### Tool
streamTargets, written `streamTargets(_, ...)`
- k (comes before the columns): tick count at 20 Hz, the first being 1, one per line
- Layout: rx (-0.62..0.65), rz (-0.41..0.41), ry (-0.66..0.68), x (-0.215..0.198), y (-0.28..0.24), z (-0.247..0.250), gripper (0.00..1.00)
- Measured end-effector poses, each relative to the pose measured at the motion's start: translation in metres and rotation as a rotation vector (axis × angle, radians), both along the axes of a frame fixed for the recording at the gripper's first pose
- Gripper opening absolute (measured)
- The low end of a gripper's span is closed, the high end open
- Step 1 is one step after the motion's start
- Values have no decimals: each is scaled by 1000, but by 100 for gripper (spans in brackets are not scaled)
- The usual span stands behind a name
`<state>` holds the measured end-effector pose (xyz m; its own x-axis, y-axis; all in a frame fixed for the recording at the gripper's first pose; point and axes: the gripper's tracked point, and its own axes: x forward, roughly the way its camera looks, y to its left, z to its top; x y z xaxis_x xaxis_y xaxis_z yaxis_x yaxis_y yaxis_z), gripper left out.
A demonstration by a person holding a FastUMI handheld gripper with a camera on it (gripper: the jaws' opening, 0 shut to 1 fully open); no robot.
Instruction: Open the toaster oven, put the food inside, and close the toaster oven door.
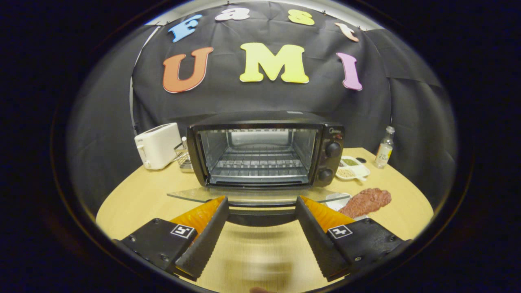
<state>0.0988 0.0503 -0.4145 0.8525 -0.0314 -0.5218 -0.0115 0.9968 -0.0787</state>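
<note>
A black toaster oven [264, 150] stands on the round wooden table, straight ahead of me. Its glass door [260, 196] is folded down flat, and the door's dark handle [261, 217] lies between my fingertips. Inside, the wire rack [258, 165] is bare. The food, a reddish-brown slab of meat [366, 201], lies on a white plate to the right of the door, just beyond my right finger. My gripper [261, 205] is open, its fingers spread wide with nothing pressed between them.
A white toaster [158, 145] and a small wire rack [184, 156] stand left of the oven. Right of it are a divided white dish [352, 167] with condiments and a small bottle [384, 152]. Bare tabletop [260, 252] lies under my fingers.
</note>
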Motion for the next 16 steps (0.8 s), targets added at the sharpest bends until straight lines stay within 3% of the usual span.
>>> streamTargets(10, 10, -21, 129, -34, -9, -74, 100)
streamTargets(16, -27, 14, 128, -33, -9, -70, 100)
